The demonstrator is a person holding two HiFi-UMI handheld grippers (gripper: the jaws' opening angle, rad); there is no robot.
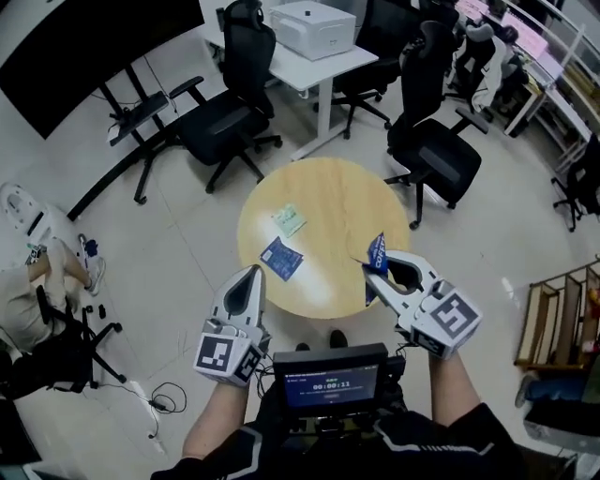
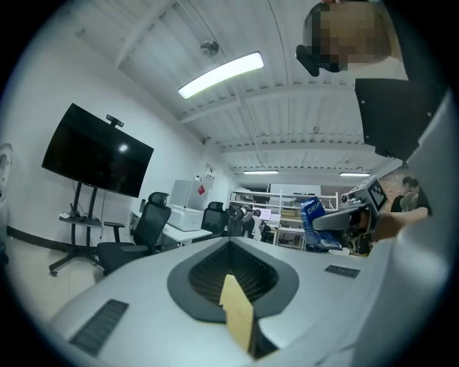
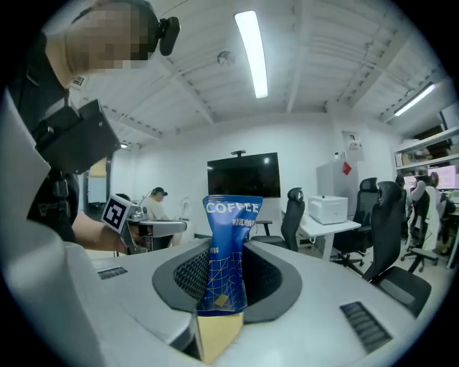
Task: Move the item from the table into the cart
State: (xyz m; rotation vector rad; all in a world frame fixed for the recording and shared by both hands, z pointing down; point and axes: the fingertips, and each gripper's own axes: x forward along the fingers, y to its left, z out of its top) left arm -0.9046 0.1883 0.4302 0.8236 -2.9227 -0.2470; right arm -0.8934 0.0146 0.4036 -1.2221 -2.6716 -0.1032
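Note:
My right gripper [image 1: 379,270] is shut on a blue coffee packet [image 1: 377,250] and holds it upright above the right rim of the round wooden table [image 1: 328,192]. In the right gripper view the packet [image 3: 229,247] stands up between the jaws, printed "COFFEE". A second blue packet [image 1: 281,258] and a pale green packet [image 1: 289,220] lie flat on the tabletop. My left gripper [image 1: 250,277] hovers at the table's near edge, its jaws together with nothing between them [image 2: 233,251]. No cart is clearly in view.
Black office chairs [image 1: 230,112] [image 1: 436,155] ring the far side of the table. A white desk with a printer [image 1: 314,28] stands behind. A wooden rack [image 1: 555,319] is at the right edge, a TV stand [image 1: 131,117] at the left.

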